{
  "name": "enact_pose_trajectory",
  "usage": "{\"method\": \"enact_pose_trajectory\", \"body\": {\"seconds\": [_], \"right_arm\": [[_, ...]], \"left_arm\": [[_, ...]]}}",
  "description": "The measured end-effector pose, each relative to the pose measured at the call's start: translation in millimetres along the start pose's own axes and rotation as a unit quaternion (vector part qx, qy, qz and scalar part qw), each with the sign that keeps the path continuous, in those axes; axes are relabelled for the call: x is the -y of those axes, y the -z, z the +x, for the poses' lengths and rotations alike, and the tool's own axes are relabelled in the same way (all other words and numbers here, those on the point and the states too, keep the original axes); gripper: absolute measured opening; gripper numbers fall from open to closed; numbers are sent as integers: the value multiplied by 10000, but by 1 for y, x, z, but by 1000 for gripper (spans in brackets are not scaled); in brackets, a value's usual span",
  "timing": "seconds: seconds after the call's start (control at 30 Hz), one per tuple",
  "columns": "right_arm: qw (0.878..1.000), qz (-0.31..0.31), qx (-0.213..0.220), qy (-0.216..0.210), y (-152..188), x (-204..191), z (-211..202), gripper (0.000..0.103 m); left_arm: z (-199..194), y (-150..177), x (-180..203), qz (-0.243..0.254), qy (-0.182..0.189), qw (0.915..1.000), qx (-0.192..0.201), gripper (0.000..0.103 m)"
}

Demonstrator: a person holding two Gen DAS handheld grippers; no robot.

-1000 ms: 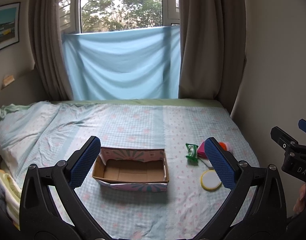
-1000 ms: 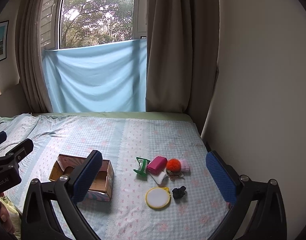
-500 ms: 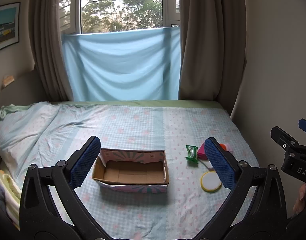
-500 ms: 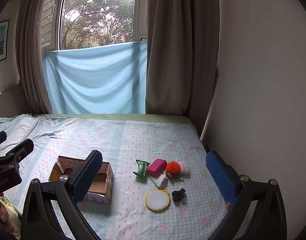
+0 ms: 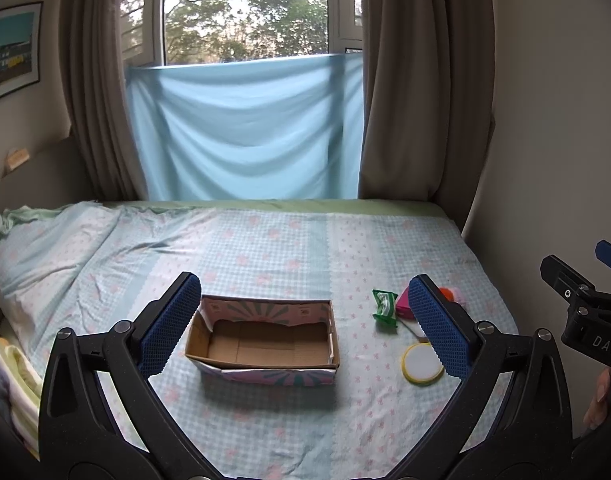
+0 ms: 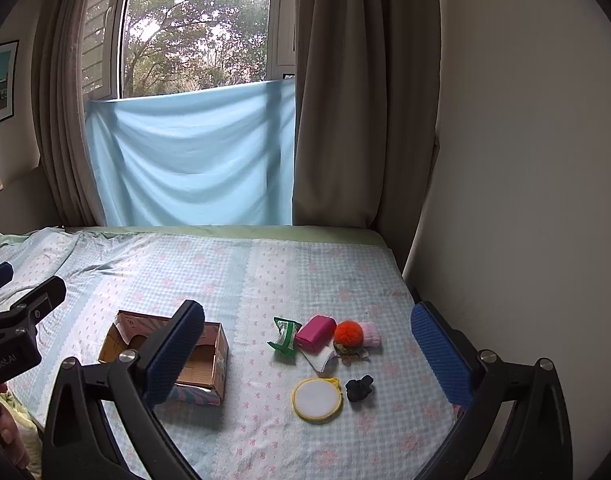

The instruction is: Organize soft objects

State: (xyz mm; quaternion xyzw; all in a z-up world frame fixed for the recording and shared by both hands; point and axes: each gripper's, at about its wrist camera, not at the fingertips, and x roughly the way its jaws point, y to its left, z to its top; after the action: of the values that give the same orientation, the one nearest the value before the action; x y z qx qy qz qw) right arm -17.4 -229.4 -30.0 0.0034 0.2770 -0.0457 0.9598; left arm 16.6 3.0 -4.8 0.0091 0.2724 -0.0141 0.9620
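Hovering released over the bed [image 6: 305, 272], both tongs [image 5: 303, 316] [image 6: 307, 344] hold nothing; next, I judge, right takes pompom [image 6: 348, 333] to box [image 5: 265, 340].

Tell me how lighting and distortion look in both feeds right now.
Left wrist: daylight through the window, sky blown out; curtains bow from fisheye; box sharp. Right wrist: same backlight, dark corners, items near the pompom clear.
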Motion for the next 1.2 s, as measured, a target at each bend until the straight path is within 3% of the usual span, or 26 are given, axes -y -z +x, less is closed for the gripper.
{"method": "enact_pose_trajectory", "body": {"seconds": [0.83,1.03,1.2], "right_arm": [[10000,-35,38,-47,0,-3,7,103],[9999,95,0,59,-2,-3,10,103],[9988,348,-118,320,-3,1,22,103]], "left_arm": [[2,-2,-9,-72,29,10000,8,103],[14,-16,-7,50,296,9995,-35,103],[47,-34,-2,292,770,9963,-257,103]]}}
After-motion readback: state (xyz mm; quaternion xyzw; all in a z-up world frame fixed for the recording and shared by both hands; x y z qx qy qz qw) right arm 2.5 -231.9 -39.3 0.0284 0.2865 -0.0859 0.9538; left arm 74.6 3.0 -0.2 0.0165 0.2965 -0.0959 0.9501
